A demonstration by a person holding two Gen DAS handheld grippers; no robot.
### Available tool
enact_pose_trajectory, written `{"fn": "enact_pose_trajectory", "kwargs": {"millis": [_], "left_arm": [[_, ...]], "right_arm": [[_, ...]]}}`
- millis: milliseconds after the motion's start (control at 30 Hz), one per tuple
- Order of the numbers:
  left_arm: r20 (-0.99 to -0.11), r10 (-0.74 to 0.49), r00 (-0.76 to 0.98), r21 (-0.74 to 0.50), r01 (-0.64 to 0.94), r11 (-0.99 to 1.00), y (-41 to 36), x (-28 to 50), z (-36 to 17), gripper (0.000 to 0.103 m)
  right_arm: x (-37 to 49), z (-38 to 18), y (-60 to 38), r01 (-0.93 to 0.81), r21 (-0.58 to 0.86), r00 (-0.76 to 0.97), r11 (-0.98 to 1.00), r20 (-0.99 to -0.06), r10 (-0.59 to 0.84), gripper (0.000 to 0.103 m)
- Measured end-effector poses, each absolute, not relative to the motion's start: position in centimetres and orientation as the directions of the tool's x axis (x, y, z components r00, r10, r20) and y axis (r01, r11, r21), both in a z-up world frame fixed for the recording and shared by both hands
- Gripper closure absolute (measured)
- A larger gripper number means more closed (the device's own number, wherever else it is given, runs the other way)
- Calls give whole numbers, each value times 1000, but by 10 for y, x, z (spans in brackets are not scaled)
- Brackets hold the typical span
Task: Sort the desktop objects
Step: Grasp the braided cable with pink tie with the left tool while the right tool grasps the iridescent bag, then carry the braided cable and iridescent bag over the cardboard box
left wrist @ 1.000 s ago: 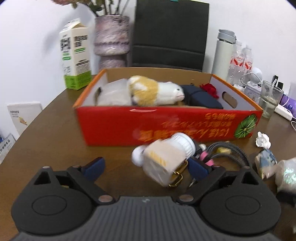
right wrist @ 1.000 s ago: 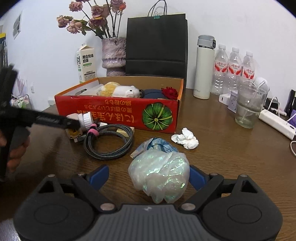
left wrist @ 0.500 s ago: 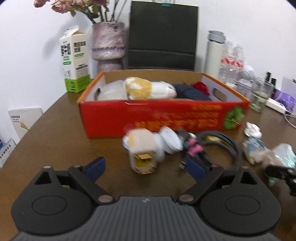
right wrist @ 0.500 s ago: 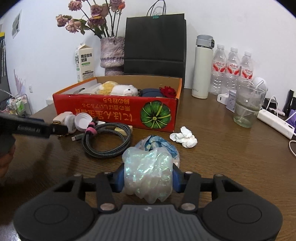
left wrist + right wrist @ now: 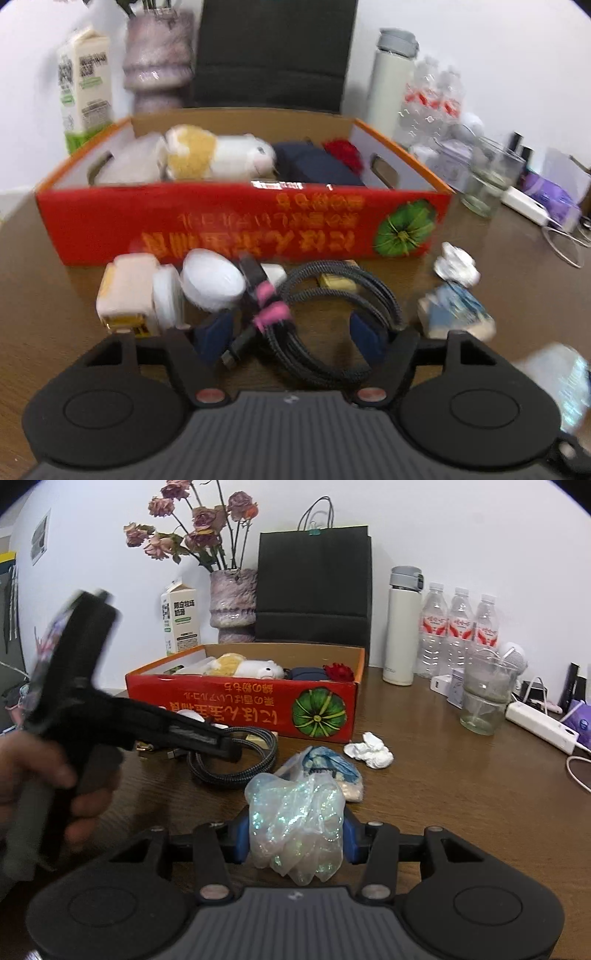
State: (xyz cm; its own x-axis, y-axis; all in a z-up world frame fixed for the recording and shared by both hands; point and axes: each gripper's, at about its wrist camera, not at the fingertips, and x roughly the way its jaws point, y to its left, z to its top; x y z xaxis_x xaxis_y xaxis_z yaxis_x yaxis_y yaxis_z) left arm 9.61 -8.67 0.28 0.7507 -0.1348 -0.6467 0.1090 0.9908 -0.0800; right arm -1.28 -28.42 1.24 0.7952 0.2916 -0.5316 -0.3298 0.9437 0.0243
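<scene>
Bright even light, fisheye-curved edges, motion-blurred left view.

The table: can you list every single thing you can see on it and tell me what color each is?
box: one, red, table middle
plush toy: one, white and yellow, inside box
coiled cable: one, black with pink tie, before box, between left gripper's closing jaws
charger plug: one, cream, left of cable
shiny bag: one, iridescent, gripped
crumpled tissue: one, white, right of box
milk carton: one, white and green, behind box
vase: one, pink, dried flowers
paper bag: one, black, at wall
flask: one, white
water bottles: three, clear
glass: one, clear
left gripper: black
right gripper: black, holds shiny bag
</scene>
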Motion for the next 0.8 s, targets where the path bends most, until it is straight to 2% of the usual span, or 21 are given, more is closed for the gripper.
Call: {"fn": "enact_pose_trajectory", "kwargs": {"millis": [100,267,567,800], "left_arm": [[-637,-69,768,-6,85,996,-90,88,3,70],[-641,-130,757,-67,113,991,-82,56,10,83],[-589,-149,794,-107,106,989,-61,-62,32,84],[-525,-46,850,7,58,998,-46,-136,44,84]], "right_arm": [[-18,11,-287,-325,34,794,945,-534,292,58],[-32,13,-287,-326,40,802,944,-518,299,60],[-87,28,-281,-348,73,814,935,-471,339,62],[-138,33,-270,-366,50,821,929,-453,347,62]]}}
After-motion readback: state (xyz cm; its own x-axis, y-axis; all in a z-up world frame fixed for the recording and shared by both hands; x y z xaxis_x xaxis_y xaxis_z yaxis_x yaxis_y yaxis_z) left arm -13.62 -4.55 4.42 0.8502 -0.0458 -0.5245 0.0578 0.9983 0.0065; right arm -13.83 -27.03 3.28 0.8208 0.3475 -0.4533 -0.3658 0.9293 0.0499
